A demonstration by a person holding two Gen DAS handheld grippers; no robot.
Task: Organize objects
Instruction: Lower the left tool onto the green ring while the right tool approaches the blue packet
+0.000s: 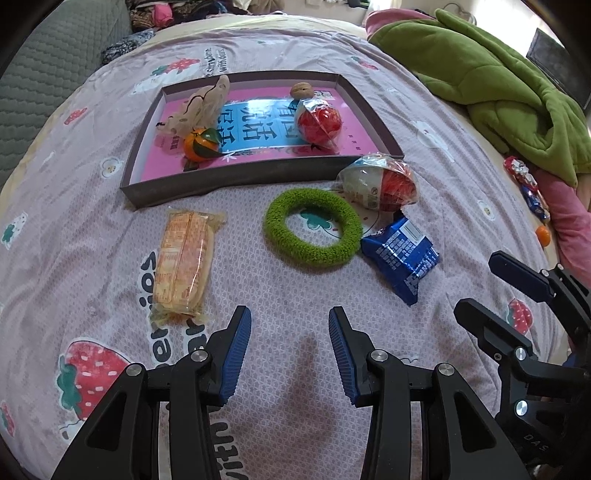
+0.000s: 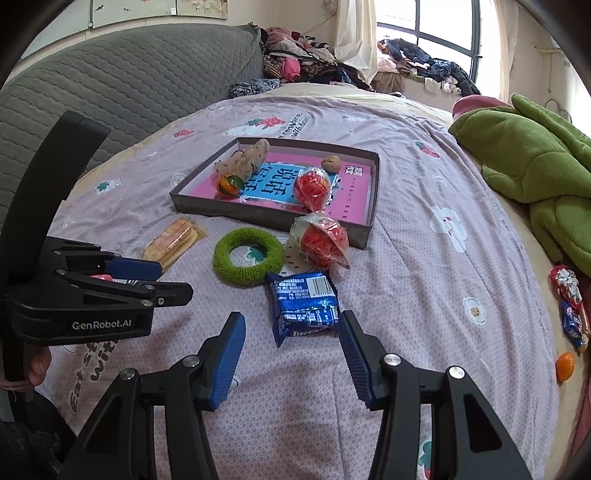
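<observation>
both claws stand apart, holding nothing. the blue snack packet (image 2: 304,304) lies on the bed just ahead of the right claw (image 2: 291,354); the left claw (image 1: 290,350) hovers nearer the green ring (image 1: 313,225).

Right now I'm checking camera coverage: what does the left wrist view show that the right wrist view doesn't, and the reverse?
Only the left wrist view: the big strawberry print on the pink bedsheet near its gripper.

Only the right wrist view: the window, the piled clothes and the left gripper's GenRobot.AI label.

Both: the shallow grey cardboard tray, fuzzy green ring, blue foil snack packet and orange biscuit pack.
</observation>
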